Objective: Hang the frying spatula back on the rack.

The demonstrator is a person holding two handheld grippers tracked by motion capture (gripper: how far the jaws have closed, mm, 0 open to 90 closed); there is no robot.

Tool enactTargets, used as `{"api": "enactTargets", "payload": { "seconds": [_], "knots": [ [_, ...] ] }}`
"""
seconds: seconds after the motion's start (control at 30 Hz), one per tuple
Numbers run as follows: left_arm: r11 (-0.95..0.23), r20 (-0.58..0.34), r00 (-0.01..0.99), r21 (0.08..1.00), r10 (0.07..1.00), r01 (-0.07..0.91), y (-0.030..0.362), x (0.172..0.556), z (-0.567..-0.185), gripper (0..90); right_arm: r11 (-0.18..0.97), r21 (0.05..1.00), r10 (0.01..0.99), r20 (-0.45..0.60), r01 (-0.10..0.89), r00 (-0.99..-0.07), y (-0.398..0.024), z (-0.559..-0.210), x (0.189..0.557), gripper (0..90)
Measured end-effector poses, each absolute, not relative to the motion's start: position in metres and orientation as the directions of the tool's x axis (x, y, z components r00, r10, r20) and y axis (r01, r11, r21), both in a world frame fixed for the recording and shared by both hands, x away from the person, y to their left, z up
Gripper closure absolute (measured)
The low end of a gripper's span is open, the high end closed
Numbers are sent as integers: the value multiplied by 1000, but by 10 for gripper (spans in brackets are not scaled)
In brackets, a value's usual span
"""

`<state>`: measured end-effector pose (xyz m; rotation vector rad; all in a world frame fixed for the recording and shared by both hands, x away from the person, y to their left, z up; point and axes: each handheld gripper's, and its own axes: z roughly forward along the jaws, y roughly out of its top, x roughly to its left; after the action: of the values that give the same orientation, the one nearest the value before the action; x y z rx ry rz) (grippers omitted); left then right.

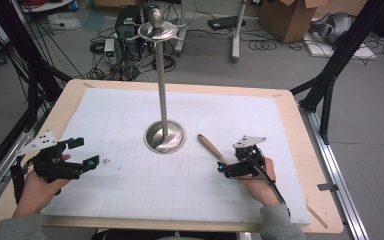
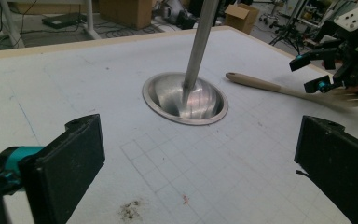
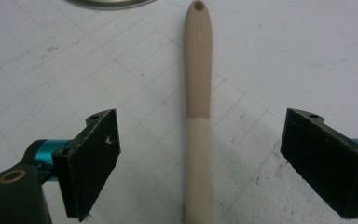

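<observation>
Item: wooden utensil handle (image 3: 198, 116), two-tone, darker tan toward the tip with a hanging hole, paler toward the near end; lying flat on the white gridded mat (image 1: 130, 190).

Location: at 4 o'clock from the steel stand base (image 1: 165, 136) in the high view, near it but not touching; tip pointing toward 10 o'clock, the rest running under the right gripper (image 1: 231, 168) toward 4 o'clock.

Right claw: wide open, nothing held. Handle running straight up the middle of the gap in the right gripper view, one pad at 9 o'clock of it, the other at 3 o'clock, both well clear of the wood. Height of the pads above the mat: cannot tell for certain; apparently low.

Left claw: left gripper (image 1: 78, 152) wide open, empty, parked at 8 o'clock of the stand base, well apart from the handle. No part in the grasp at present.

Fixture: tall steel stand (image 1: 162, 85), upright pole rising from a dished round base, hooked crown at the top; nothing hanging on it.

Working end of utensil: hidden under the right gripper and hand in the high view; blurred in the left gripper view.

Progress: early. Approach and alignment judged complete; handle straddled but not gripped.

Remaining: closing on the handle, lifting, then probably carrying it to the stand and hanging it by the hole.

Caution: round, slim handle likely to roll or slip if pinched off-centre.
</observation>
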<state>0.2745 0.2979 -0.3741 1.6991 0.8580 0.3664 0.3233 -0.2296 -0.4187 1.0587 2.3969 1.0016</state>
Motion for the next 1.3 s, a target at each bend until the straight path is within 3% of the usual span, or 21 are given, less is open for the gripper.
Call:
{"api": "enactTargets", "payload": {
  "seconds": [0.9,1.3],
  "knots": [
    [-105,-190,698,928,690,357,290,281,-376,20,441,738,770,-19,511,-637,-239,-437,316,113],
    [-110,-188,697,927,692,359,290,282,-377,20,431,722,761,32,542,-648,-244,-446,319,229]
  ]
}}
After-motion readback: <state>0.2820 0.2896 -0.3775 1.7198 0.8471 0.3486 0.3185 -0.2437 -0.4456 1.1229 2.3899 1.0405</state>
